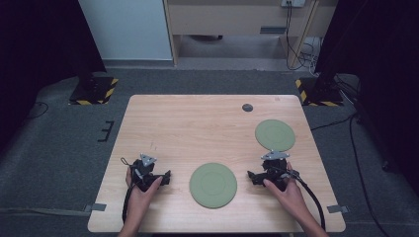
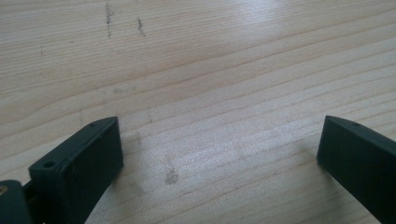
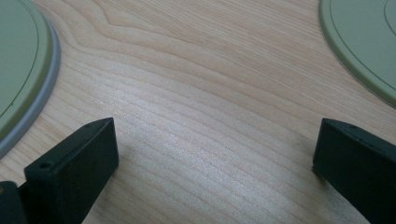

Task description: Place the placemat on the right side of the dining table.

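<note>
a pale wooden surface (image 1: 197, 123) carries two flat green round plates: the larger plate (image 1: 213, 184) lies near the front edge, between the two hands, and the smaller plate (image 1: 274, 135) lies farther back toward the right side, well apart from the first. a small dark round disc (image 1: 247, 107) sits near the far edge. the left tongs (image 1: 148, 174) rest low on the wood at the front left, held in the person's left hand (image 1: 142, 190), with a grey three-cornered plate on top; in the left gripper view the left tongs (image 2: 219, 149) stand wide, with bare wood grain and a few faint marks between the black jaws. the right tongs (image 1: 267, 173) rest just right of the larger plate and just in front of the smaller one, held in the right hand (image 1: 286, 192). in the right gripper view the right tongs (image 3: 215, 149) stand wide and hold nothing, with the larger plate (image 3: 23, 70) at one edge and the smaller plate (image 3: 364, 42) at the other.
</note>
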Tool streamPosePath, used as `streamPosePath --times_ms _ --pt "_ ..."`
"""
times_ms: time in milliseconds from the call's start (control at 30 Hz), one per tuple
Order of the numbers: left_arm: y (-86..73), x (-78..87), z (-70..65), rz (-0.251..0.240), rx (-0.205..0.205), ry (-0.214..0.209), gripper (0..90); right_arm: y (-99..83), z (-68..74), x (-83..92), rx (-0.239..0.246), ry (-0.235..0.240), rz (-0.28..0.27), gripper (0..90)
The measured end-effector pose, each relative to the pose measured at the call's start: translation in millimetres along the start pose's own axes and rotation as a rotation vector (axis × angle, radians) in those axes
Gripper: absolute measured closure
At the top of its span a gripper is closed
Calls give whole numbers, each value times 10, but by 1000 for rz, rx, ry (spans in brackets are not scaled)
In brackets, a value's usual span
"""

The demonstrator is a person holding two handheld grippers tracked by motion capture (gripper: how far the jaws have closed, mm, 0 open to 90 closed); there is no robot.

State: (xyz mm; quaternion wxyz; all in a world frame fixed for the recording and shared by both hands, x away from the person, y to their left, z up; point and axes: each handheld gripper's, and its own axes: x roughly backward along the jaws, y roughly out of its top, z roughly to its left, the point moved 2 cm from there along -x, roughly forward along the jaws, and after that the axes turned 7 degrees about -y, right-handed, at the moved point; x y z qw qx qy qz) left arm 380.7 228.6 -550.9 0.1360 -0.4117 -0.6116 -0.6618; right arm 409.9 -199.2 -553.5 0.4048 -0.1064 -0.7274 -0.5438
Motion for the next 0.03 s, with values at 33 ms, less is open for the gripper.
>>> streamPosePath --times_ms 33 --pt "0 0 0 0 0 0 0 0 0 0 0 0 0 5"
